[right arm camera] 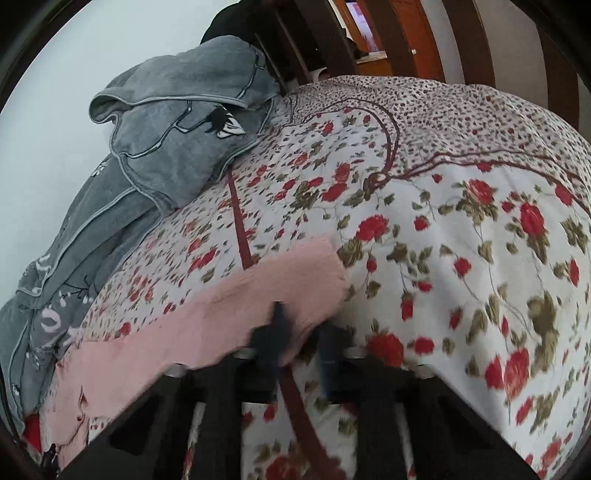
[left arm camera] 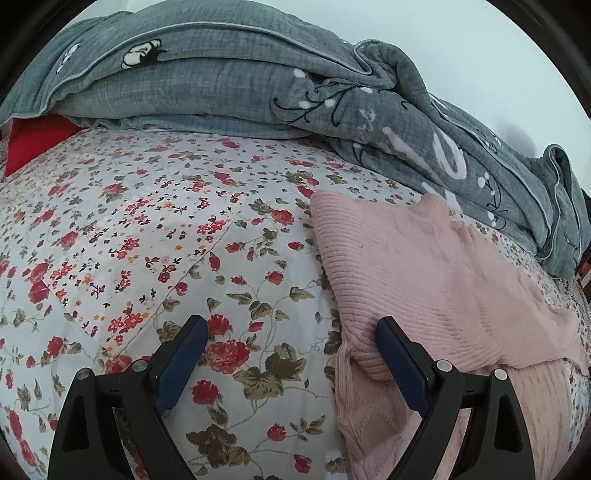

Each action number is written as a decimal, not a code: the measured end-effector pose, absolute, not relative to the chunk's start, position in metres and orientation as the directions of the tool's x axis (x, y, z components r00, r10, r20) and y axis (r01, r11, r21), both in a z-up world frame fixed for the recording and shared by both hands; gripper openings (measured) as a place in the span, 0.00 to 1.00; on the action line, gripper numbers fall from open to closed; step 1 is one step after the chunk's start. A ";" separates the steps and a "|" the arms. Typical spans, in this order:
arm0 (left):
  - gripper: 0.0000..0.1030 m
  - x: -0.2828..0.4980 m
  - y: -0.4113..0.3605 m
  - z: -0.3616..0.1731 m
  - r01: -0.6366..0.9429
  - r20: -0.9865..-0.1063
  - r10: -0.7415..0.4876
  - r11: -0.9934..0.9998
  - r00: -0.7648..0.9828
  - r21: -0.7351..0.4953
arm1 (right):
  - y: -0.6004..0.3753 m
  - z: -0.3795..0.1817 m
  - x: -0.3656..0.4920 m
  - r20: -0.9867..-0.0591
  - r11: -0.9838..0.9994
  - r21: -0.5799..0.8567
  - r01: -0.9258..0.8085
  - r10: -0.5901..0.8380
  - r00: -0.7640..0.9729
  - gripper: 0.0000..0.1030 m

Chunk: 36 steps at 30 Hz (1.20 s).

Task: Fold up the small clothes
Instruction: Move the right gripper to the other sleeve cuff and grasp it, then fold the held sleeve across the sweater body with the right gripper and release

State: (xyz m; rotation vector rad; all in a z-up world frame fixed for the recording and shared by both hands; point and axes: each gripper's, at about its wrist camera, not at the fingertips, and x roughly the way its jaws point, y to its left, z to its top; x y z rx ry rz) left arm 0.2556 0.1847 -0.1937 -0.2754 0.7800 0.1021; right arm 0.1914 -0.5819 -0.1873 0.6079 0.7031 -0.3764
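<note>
From the left wrist we see the pink ribbed knit garment (left arm camera: 436, 280) partly folded on the floral quilted bed (left arm camera: 147, 236), our left claw (left arm camera: 291, 332) wide open beside it. From the right wrist, blurred, our right claw (right arm camera: 301, 325) looks shut on the garment's edge; grey quilt (right arm camera: 177, 140) and wooden slats (right arm camera: 424, 33) behind.

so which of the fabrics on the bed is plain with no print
The pink knit garment: ribbed, one colour. The grey quilt has white and black motifs, and the bedspread is floral.
</note>
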 end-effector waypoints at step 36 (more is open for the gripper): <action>0.91 0.191 0.286 -0.190 -0.283 -0.651 0.027 0.914 0.758 -0.291 | 0.000 -0.039 0.279 -0.449 0.950 0.036 -0.309 0.292 0.844 0.05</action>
